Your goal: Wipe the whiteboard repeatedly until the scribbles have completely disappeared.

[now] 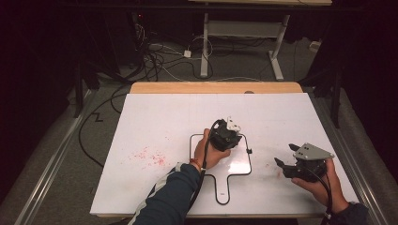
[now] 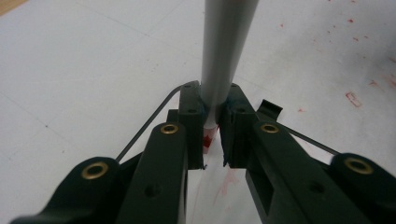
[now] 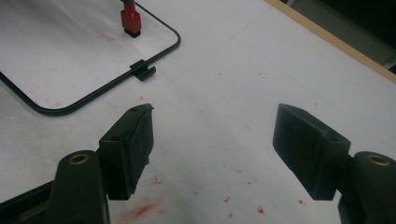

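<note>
The left gripper (image 1: pixel 227 136) is clamped on a grey marker (image 2: pixel 224 60), held tip-down over the black-rimmed whiteboard (image 1: pixel 244 165) at the table's centre. At its four o'clock, the right gripper (image 1: pixel 287 157) hovers, jaws wide apart, above the red-flecked white table (image 1: pixel 155 122).

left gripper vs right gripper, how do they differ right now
The left gripper has its jaws closed on a grey marker; the right gripper is open wide and holds nothing. The left points down over the black wire frame, marker tip at the white sheet; the right sits off to the frame's side. Both have black jaws and are hand-held.
</note>
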The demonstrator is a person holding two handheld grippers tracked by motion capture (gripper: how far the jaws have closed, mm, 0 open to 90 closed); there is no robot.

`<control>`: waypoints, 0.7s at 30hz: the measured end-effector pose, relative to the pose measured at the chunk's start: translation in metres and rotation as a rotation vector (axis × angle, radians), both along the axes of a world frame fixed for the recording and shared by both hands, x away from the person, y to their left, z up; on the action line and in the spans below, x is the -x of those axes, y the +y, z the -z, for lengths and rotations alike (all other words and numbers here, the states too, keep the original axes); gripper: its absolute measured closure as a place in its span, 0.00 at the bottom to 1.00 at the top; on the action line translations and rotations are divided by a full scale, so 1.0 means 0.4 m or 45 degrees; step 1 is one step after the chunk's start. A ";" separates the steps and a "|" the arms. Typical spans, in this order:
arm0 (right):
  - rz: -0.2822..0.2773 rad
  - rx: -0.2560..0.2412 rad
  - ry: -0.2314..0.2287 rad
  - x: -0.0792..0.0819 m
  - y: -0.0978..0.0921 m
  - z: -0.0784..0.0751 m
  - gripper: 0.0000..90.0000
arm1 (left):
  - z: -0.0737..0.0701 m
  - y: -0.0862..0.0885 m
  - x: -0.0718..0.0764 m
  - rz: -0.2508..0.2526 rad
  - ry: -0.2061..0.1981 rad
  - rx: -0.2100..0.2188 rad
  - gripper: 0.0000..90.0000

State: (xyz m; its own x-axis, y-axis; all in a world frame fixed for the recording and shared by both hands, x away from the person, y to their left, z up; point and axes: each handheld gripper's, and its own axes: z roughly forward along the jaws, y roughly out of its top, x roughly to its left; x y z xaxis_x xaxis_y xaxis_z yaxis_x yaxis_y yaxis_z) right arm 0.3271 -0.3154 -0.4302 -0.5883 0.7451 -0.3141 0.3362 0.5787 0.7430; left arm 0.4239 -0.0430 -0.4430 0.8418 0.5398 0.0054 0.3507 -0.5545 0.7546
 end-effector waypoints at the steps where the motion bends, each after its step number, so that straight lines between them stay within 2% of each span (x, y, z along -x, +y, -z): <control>1: 0.000 0.000 0.001 0.000 0.000 0.000 0.33 | 0.000 -0.007 0.007 0.016 -0.005 -0.002 0.87; 3: 0.001 0.000 0.001 -0.002 0.000 0.000 0.33 | 0.001 -0.025 0.019 0.046 -0.016 0.000 0.87; 6: -0.001 0.001 -0.004 -0.001 0.001 -0.002 0.33 | -0.004 -0.041 0.030 0.075 -0.043 -0.050 0.87; 8: -0.005 0.000 -0.008 0.000 0.003 -0.003 0.33 | -0.008 -0.031 0.032 0.088 -0.031 -0.069 0.87; 10: -0.005 0.002 -0.009 0.001 0.003 -0.003 0.33 | -0.011 -0.010 0.035 0.063 -0.064 -0.117 0.87; 11: -0.006 0.003 -0.010 0.001 0.002 -0.002 0.33 | -0.010 0.003 0.032 0.040 -0.071 -0.123 0.87; 14: -0.003 0.004 -0.006 -0.001 0.000 -0.001 0.33 | -0.002 0.032 0.015 -0.008 -0.015 -0.035 0.87; 15: 0.000 0.006 -0.006 -0.001 0.001 -0.001 0.33 | 0.000 0.029 0.017 -0.010 -0.023 -0.034 0.87; 17: -0.008 0.006 -0.009 -0.001 0.004 -0.002 0.33 | 0.003 0.011 0.033 0.039 -0.024 -0.011 0.87; 19: -0.009 0.009 -0.008 -0.001 0.008 -0.002 0.33 | 0.001 -0.010 0.054 0.098 -0.055 -0.044 0.87; 21: -0.013 0.009 -0.002 -0.003 0.010 -0.001 0.33 | 0.000 -0.018 0.061 0.106 -0.071 -0.062 0.87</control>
State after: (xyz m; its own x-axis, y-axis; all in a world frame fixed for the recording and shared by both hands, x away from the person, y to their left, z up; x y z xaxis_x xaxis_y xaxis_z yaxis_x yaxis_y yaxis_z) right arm 0.3284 -0.3114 -0.4299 -0.5954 0.7369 -0.3202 0.3290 0.5872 0.7395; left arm 0.3995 -0.0500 -0.4428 0.8812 0.4662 0.0780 0.2601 -0.6162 0.7434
